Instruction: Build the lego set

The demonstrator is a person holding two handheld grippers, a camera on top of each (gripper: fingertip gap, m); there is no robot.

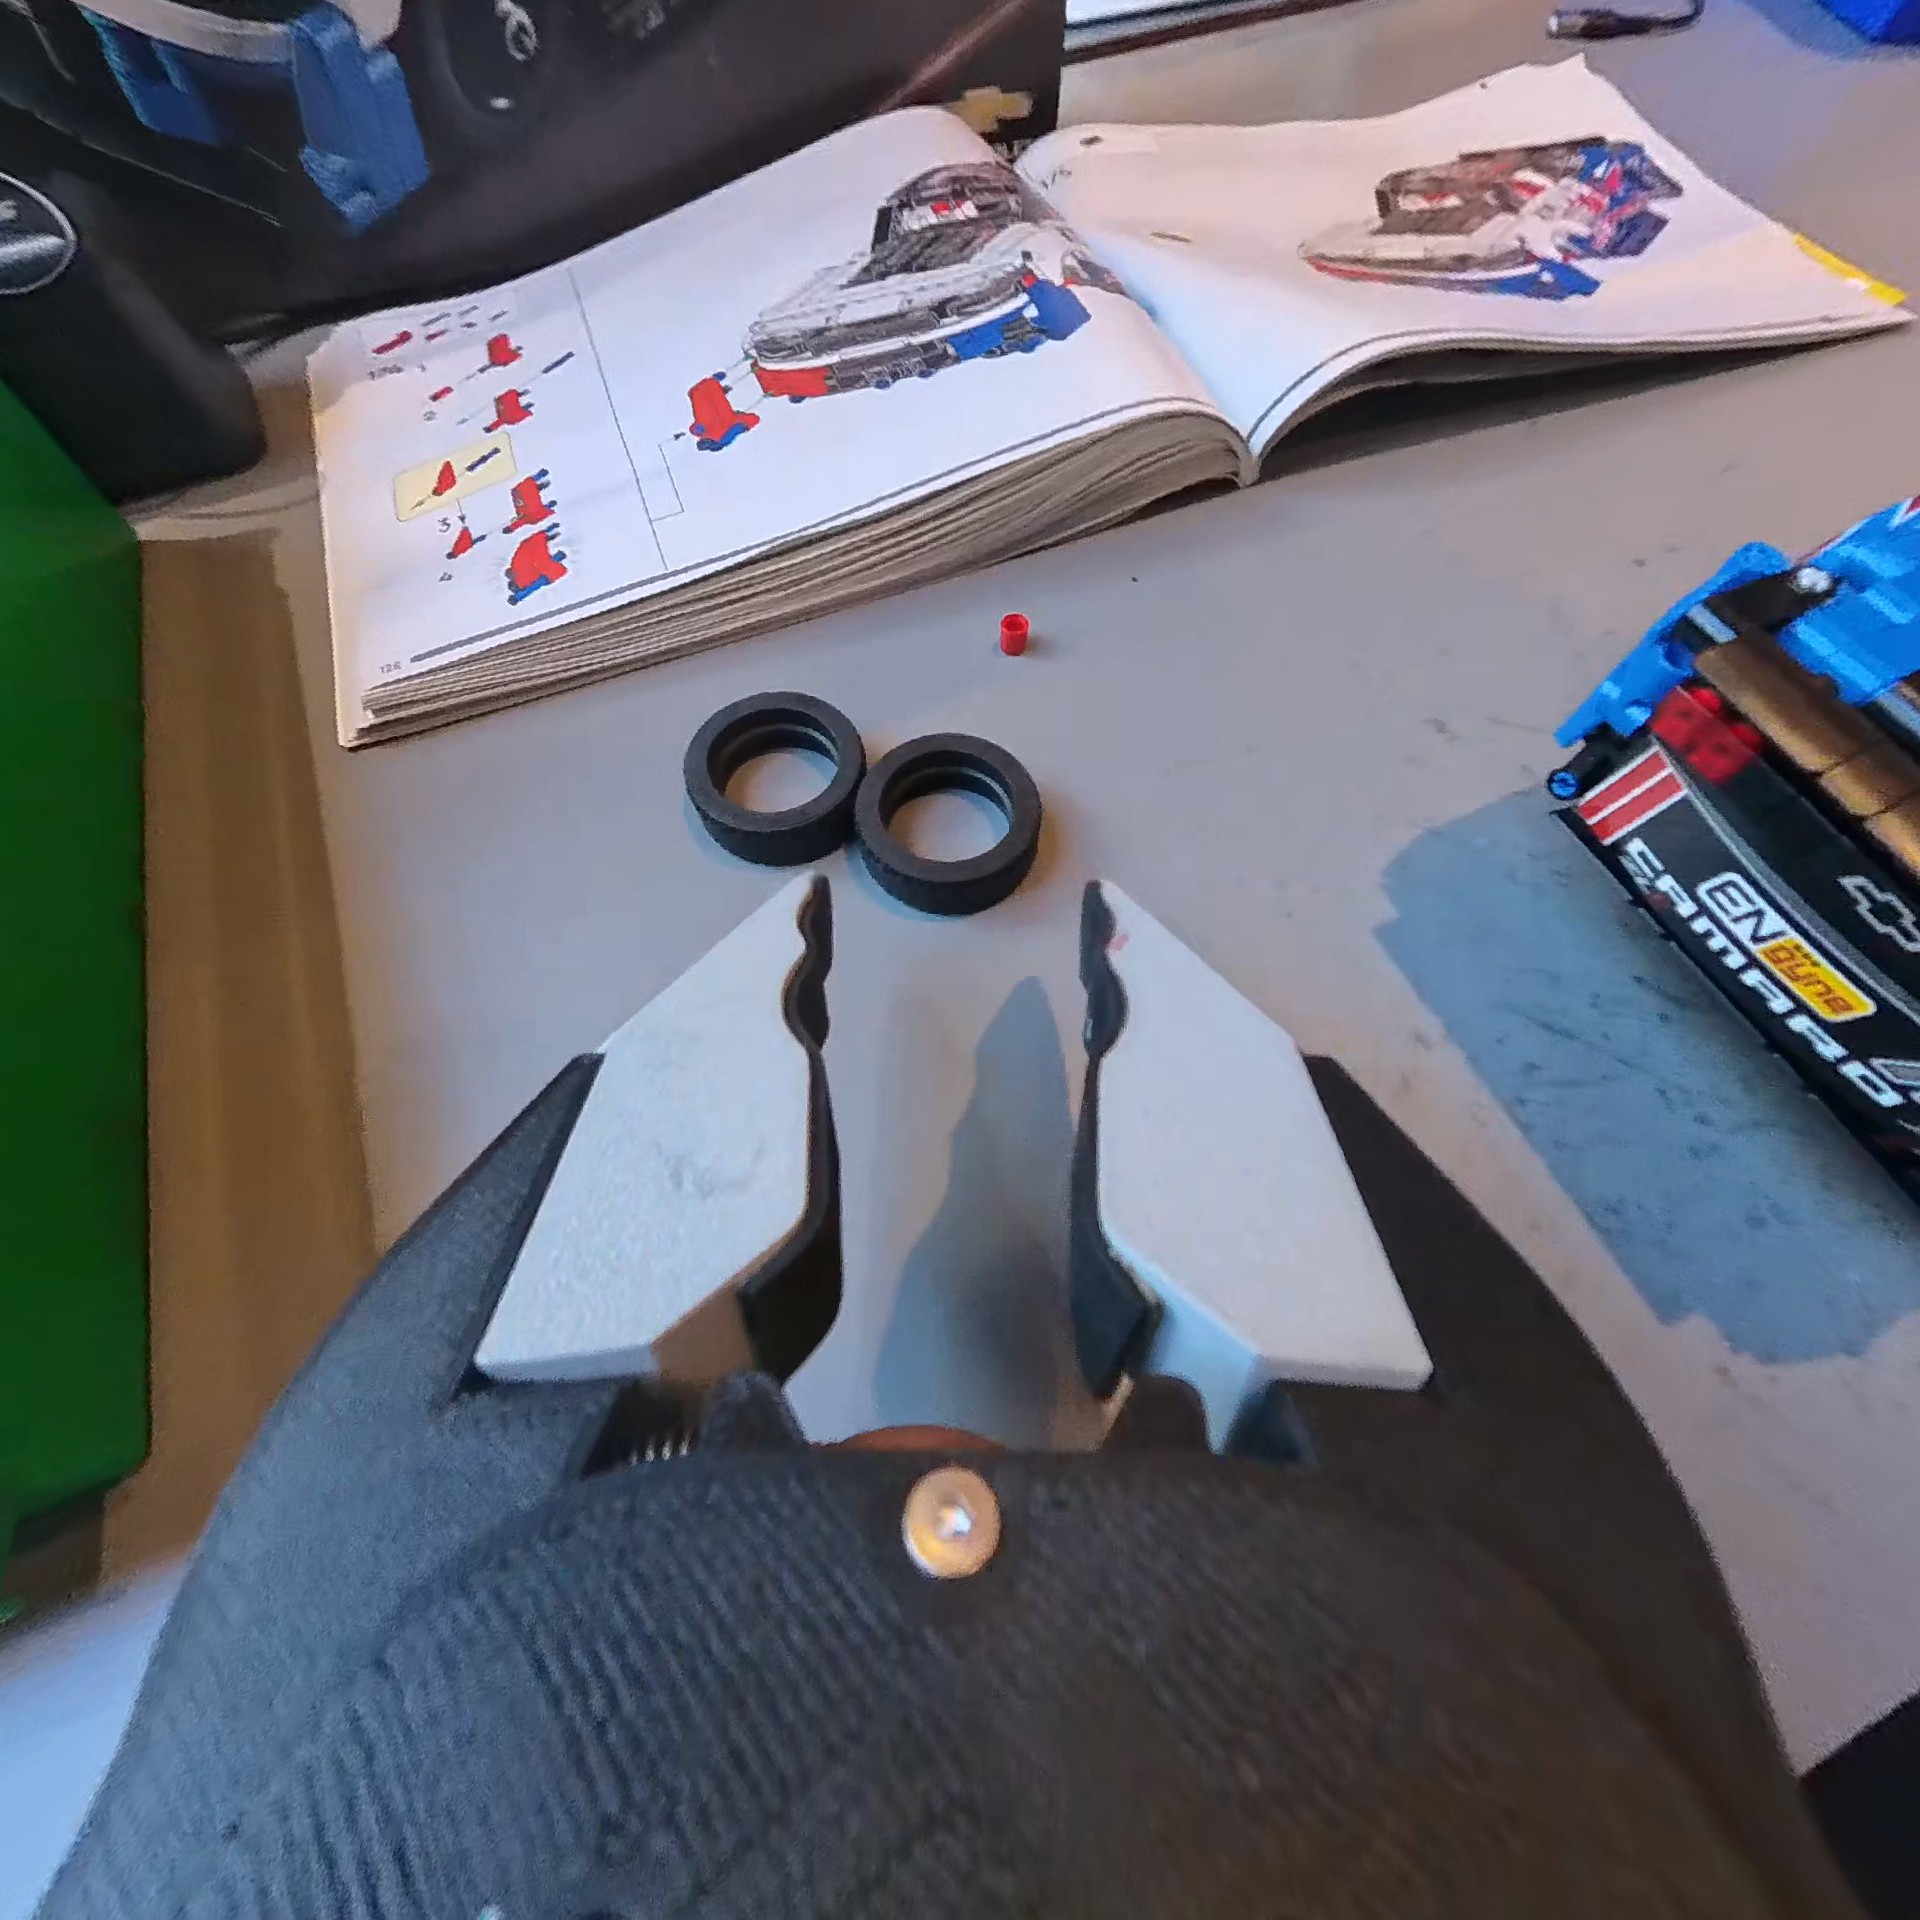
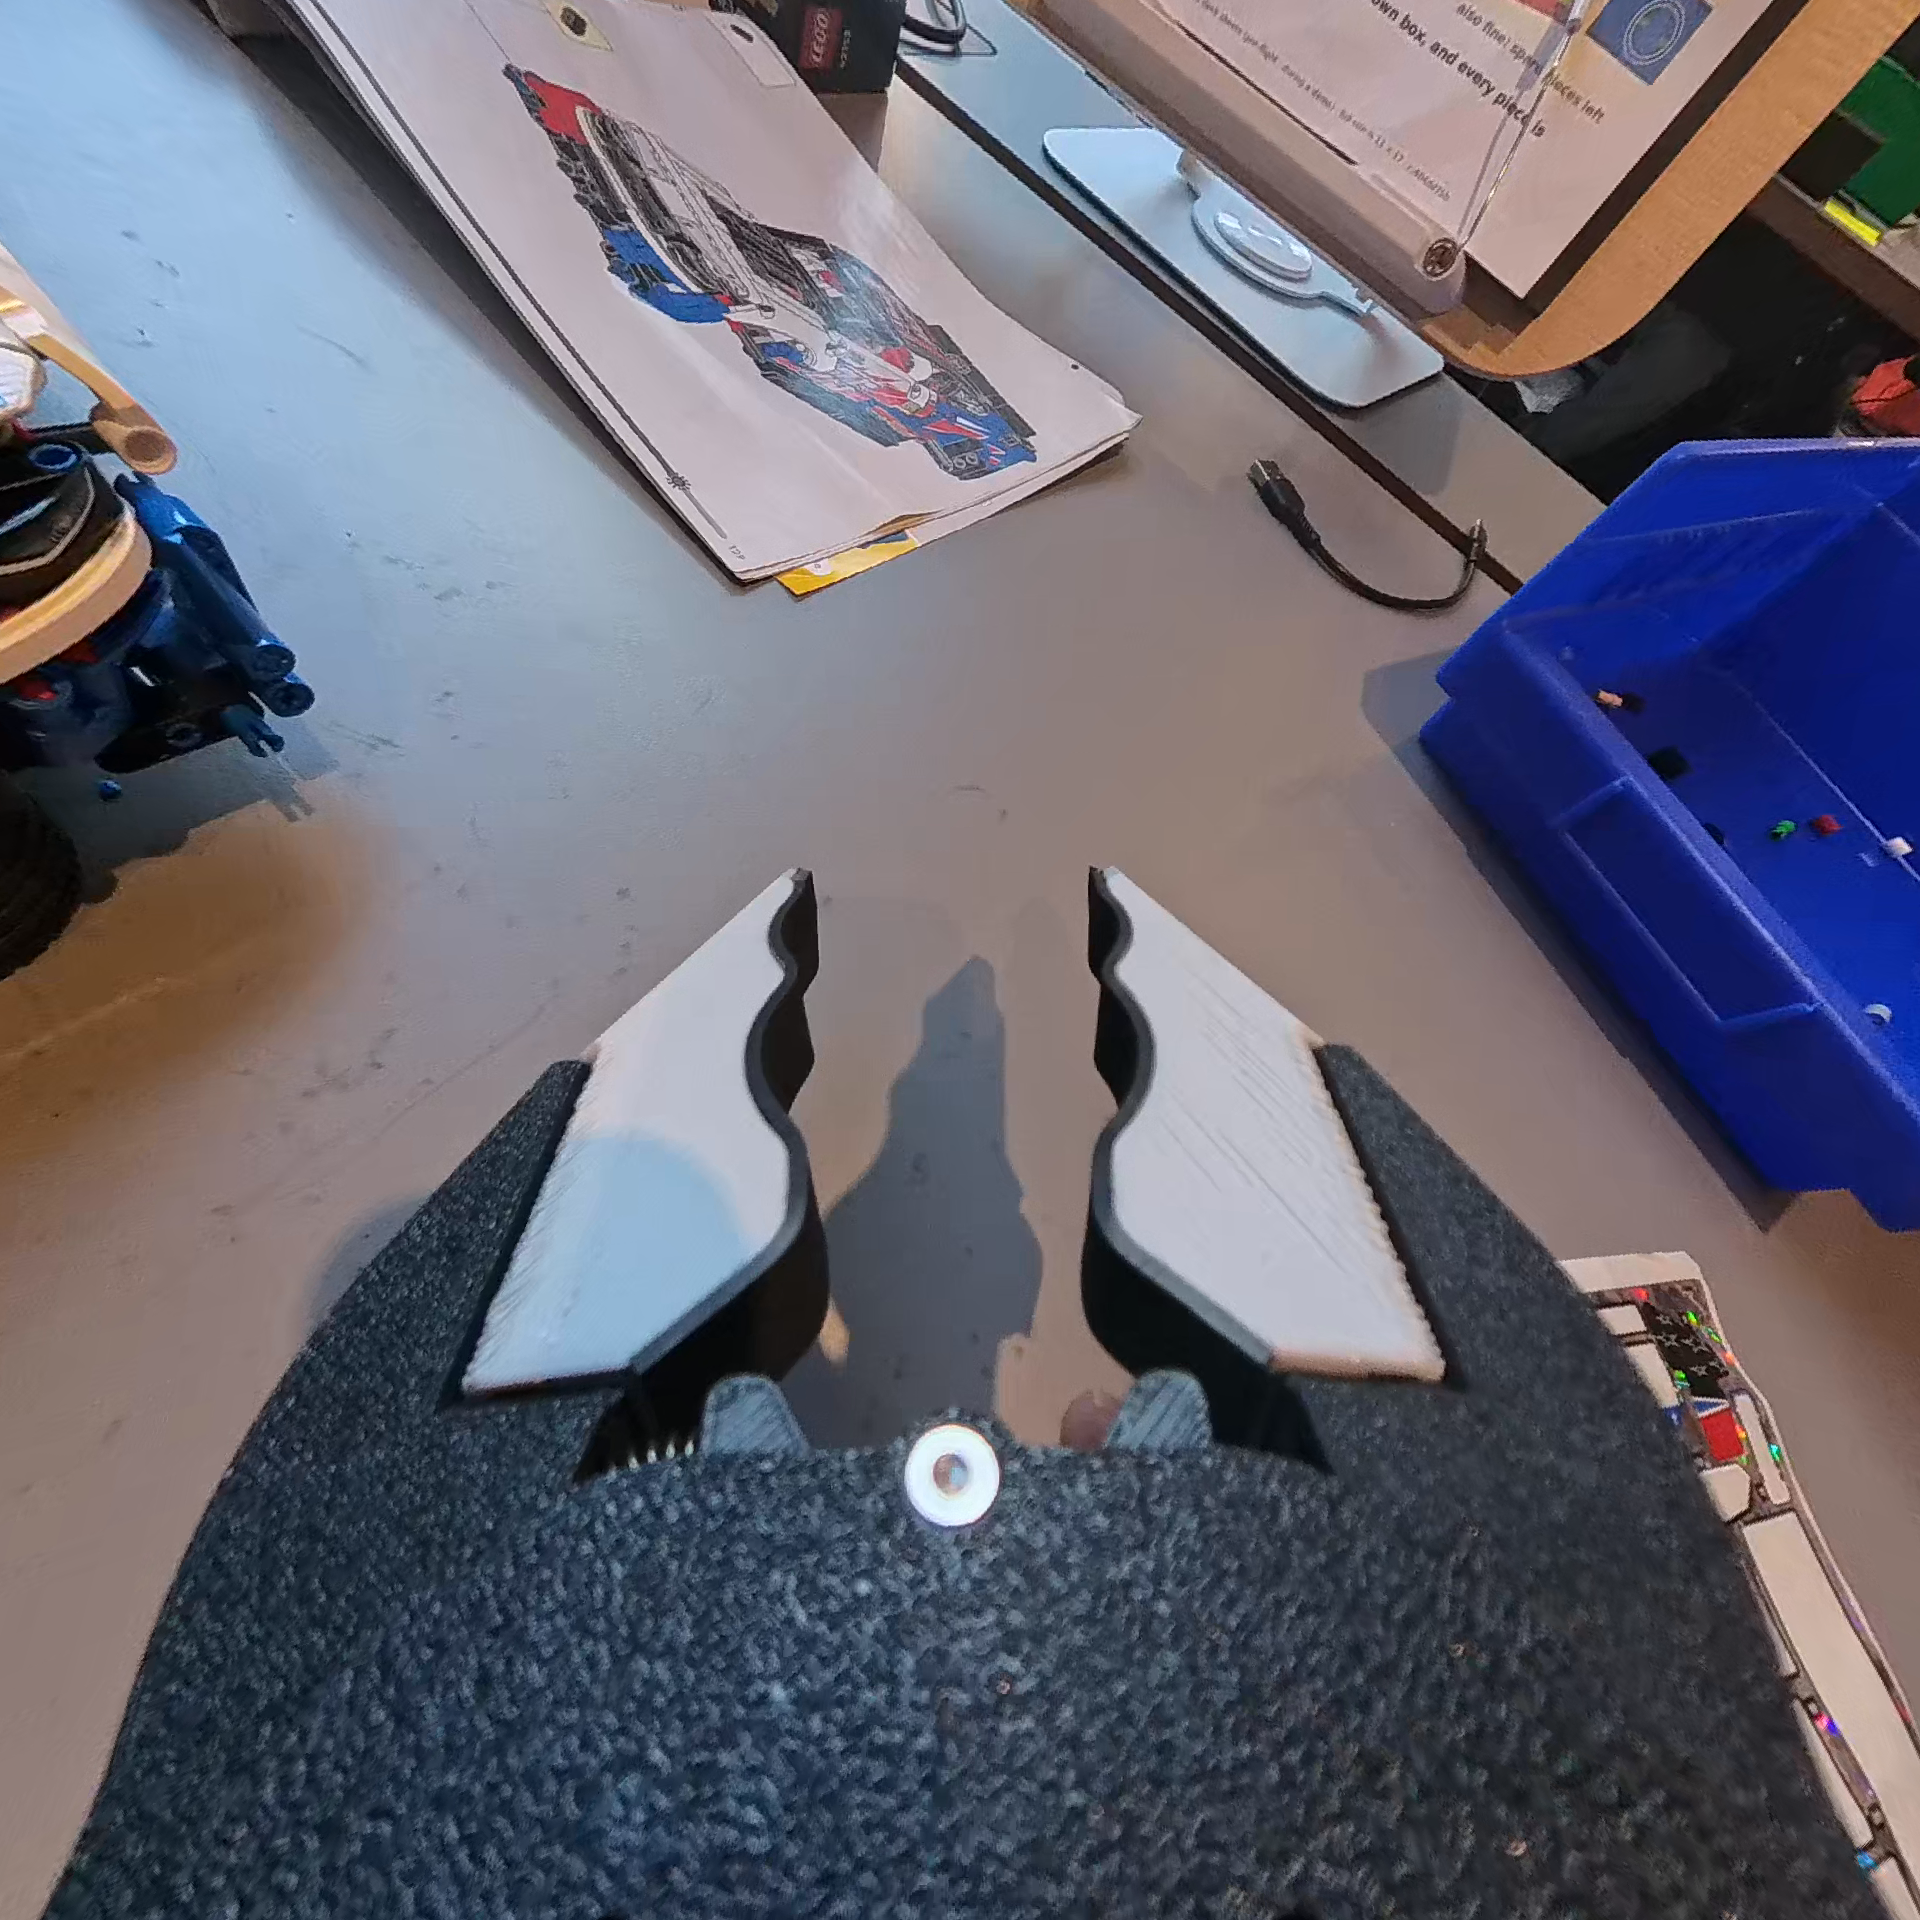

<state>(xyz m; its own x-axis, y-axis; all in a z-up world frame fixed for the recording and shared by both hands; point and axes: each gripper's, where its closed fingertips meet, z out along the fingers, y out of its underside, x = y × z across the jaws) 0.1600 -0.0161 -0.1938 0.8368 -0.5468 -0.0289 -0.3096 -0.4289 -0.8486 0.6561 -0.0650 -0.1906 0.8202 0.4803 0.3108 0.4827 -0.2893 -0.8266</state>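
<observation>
Two black rubber tyres lie flat side by side on the grey table, the left tyre (image 1: 774, 777) touching the right tyre (image 1: 948, 823). My left gripper (image 1: 954, 896) is open and empty, its tips just short of the right tyre. A small red round piece (image 1: 1014, 635) stands beyond the tyres. The part-built blue and black car (image 1: 1766, 810) sits at the right edge; it also shows in the right wrist view (image 2: 114, 623) at the left. My right gripper (image 2: 951, 883) is open and empty above bare table.
The open instruction booklet (image 1: 935, 364) lies beyond the tyres and shows in the right wrist view (image 2: 748, 291). A green box (image 1: 62, 935) stands at the left. A blue bin (image 2: 1714, 810) with a few small pieces, a black cable (image 2: 1351, 551) and a sticker sheet (image 2: 1745, 1455) are at the right. My right tips are about 45 cm from the small red round piece (image 1: 1014, 635), my left tips only 10 cm.
</observation>
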